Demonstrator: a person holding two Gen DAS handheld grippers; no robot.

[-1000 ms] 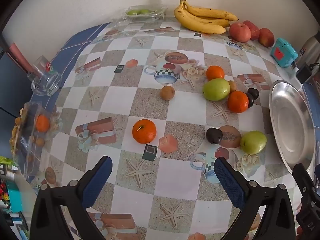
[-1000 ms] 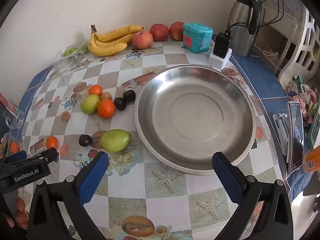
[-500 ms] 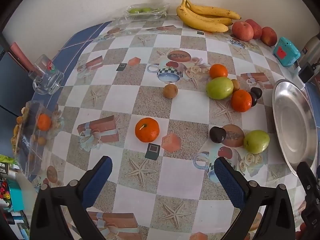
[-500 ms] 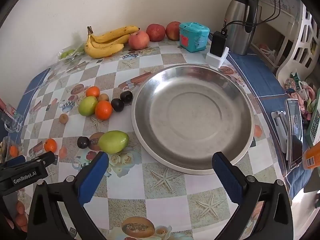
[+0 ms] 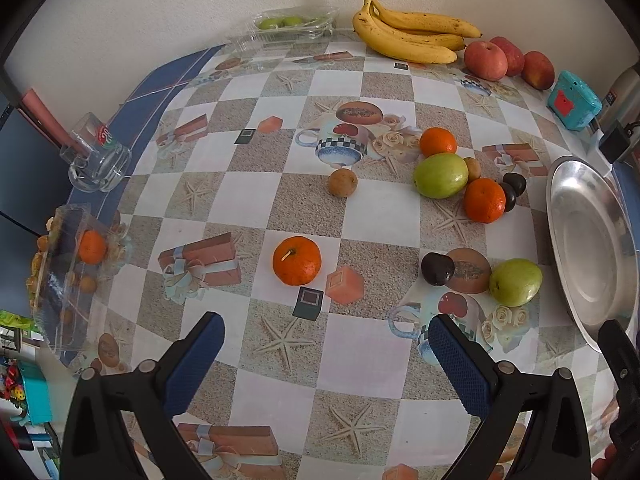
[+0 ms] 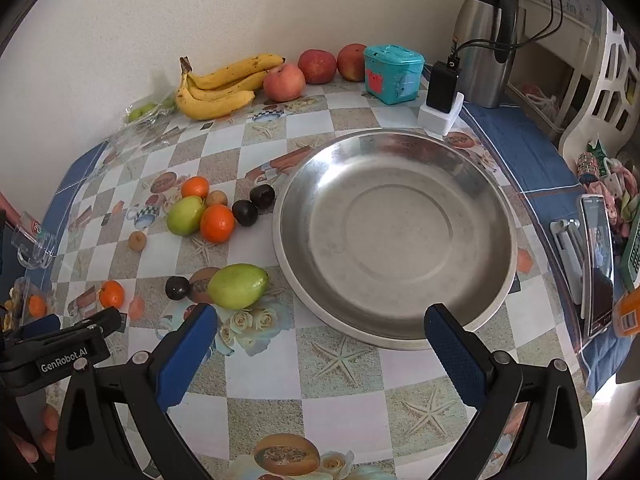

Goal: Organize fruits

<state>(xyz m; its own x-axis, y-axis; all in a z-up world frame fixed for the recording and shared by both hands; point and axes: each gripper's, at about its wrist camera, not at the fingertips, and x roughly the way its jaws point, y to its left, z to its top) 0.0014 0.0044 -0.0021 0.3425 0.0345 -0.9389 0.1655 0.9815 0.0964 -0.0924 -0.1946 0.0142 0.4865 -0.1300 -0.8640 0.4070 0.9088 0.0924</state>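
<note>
My left gripper (image 5: pixel 326 354) is open above the table's near edge, nothing between its fingers. Ahead of it lies a lone orange (image 5: pixel 297 260), with a dark plum (image 5: pixel 437 268) and a green fruit (image 5: pixel 515 282) to the right. Farther back a cluster holds a second green fruit (image 5: pixel 440 175), two oranges (image 5: pixel 484 200) and small dark and brown fruits. My right gripper (image 6: pixel 320 334) is open over the near rim of the empty steel plate (image 6: pixel 394 236). The near green fruit (image 6: pixel 237 285) sits left of the plate. Bananas (image 6: pixel 222 86) and apples (image 6: pixel 284 82) lie by the wall.
A teal box (image 6: pixel 394 73), a charger block (image 6: pixel 441 96) and a steel kettle (image 6: pixel 486 40) stand at the back right. A phone (image 6: pixel 597 264) lies at the right edge. A glass mug (image 5: pixel 98 156) and a clear fruit box (image 5: pixel 66 276) sit at the left edge.
Both grippers have drawn back and risen slightly, so the fruit and plate sit a little farther away in each view. Nothing on the table has moved.
</note>
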